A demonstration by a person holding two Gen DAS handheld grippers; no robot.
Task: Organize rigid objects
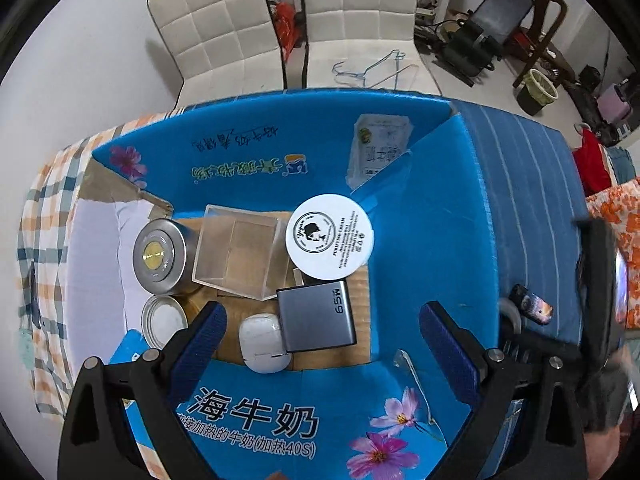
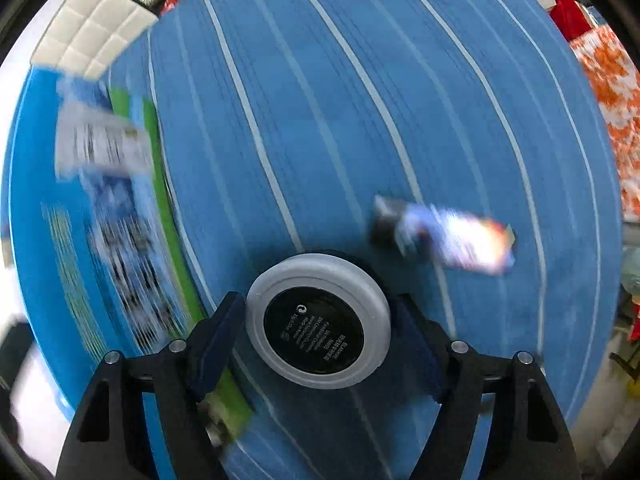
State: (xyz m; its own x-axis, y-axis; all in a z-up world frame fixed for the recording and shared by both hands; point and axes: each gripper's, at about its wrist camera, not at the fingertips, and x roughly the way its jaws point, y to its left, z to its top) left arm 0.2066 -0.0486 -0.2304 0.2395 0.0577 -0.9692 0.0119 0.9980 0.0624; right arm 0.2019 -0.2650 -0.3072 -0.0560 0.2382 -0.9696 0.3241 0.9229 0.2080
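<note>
A rigid, slippery grey-rimmed round disc [image 2: 318,320] is being clamped across its rim by the right gripper [image 2: 320,332], while the left gripper [image 1: 320,340] is being held wide open and empty, the blue cardboard box [image 1: 400,152] at twelve o'clock.

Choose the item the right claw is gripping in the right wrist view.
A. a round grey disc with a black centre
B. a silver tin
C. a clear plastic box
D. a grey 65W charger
A: the right claw is closed on the round grey disc, a finger pressing each side, above the blue striped cloth.
</note>
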